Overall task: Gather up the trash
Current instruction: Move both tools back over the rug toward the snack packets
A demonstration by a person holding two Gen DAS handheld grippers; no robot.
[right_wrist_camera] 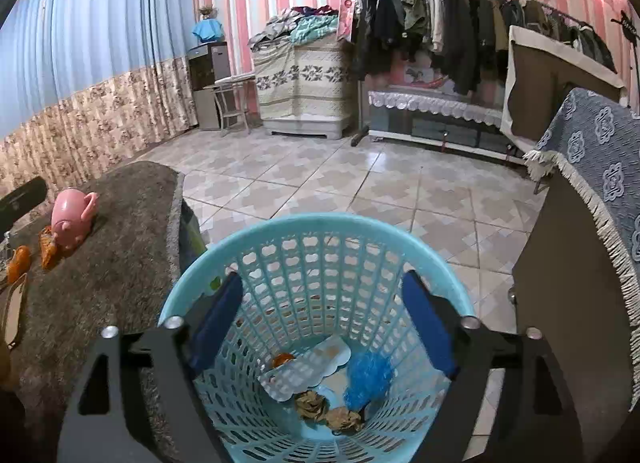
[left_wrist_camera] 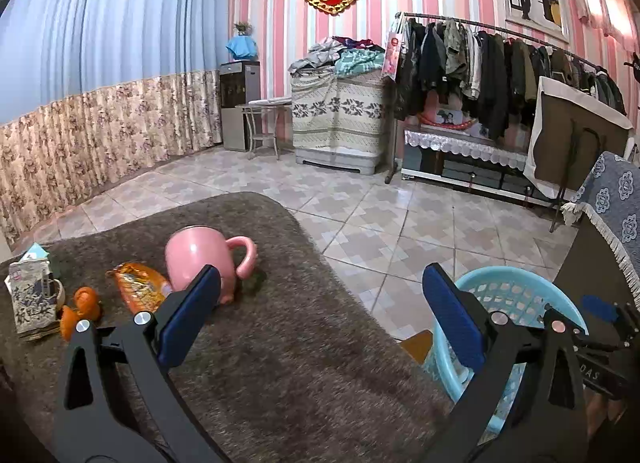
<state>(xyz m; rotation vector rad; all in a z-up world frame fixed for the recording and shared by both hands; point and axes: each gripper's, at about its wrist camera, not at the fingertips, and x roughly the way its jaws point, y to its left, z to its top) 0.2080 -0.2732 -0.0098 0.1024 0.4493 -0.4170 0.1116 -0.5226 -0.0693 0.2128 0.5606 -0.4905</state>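
A light blue plastic basket point(right_wrist_camera: 320, 231) stands on the floor beside the table; it also shows in the left wrist view point(left_wrist_camera: 516, 283). Inside it lie a blue crumpled wrapper point(right_wrist_camera: 368, 379), a white tray piece point(right_wrist_camera: 308, 367) and brown crumpled paper point(right_wrist_camera: 328, 411). My right gripper point(right_wrist_camera: 324, 323) is open and empty right above the basket. My left gripper point(left_wrist_camera: 320, 315) is open and empty above the grey-brown table mat point(left_wrist_camera: 280, 343). On the mat lie an orange snack wrapper point(left_wrist_camera: 140, 291), orange peel point(left_wrist_camera: 80, 311) and a carton point(left_wrist_camera: 32, 299).
A pink mug point(left_wrist_camera: 200, 259) lies on its side on the mat. A cabinet with a blue fringed cloth point(right_wrist_camera: 592, 183) stands right of the basket. Tiled floor point(right_wrist_camera: 360, 183) stretches to a clothes rack point(right_wrist_camera: 460, 15) and covered furniture at the wall.
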